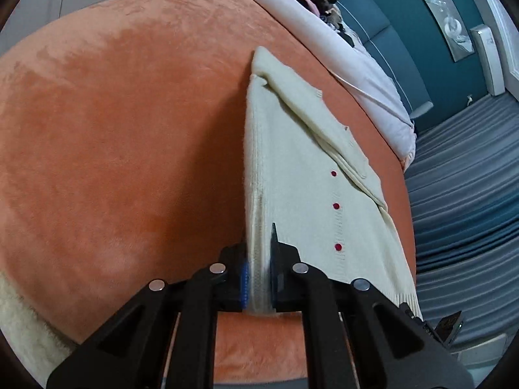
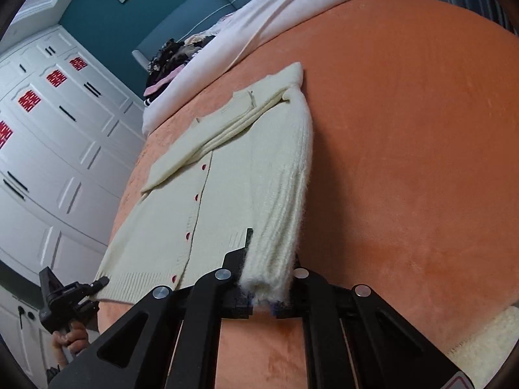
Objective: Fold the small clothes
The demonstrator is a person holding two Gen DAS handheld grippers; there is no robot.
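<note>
since both grippers pinch the cream cardigan (image 2: 201,194) at its near end, the step in hand looks like a fold of one long side over the body, and it wants both ends moved together.

state: left gripper (image 1: 259,278) is clenched on a ribbed edge of the knit, fabric squeezed between the blue pad (image 1: 245,283) and the black finger. right gripper (image 2: 264,287) is clamped on the fuzzy sleeve cuff (image 2: 269,278); the sleeve (image 2: 292,178) runs straight away from it along the cardigan's side. in the right wrist view a second black gripper (image 2: 69,295) sits at the hem corner with a hand (image 2: 69,340) under it. its finger gap is too small to read there.

where it is: cardigan lies flat on the orange blanket (image 2: 405,162), buttoned, red buttons (image 1: 336,206) facing up, other sleeve already laid diagonally across the chest. pale duvet (image 1: 356,74) and a dark clothes pile (image 2: 172,55) are well apart, past the collar.

doing it well, my read:
- lift just enough to clear the blanket pile, no drag
- keep the sleeve taut and parallel to the button line
- lay it inside the body outline, then let go low
- risk: fuzzy knit slips or stretches if pulled hard

writing: none readable. wardrobe doors (image 2: 48,129) carry red paper decals (image 2: 27,101), look like double-happiness cutouts, can't confirm. no brand or label visible on the garment.
</note>
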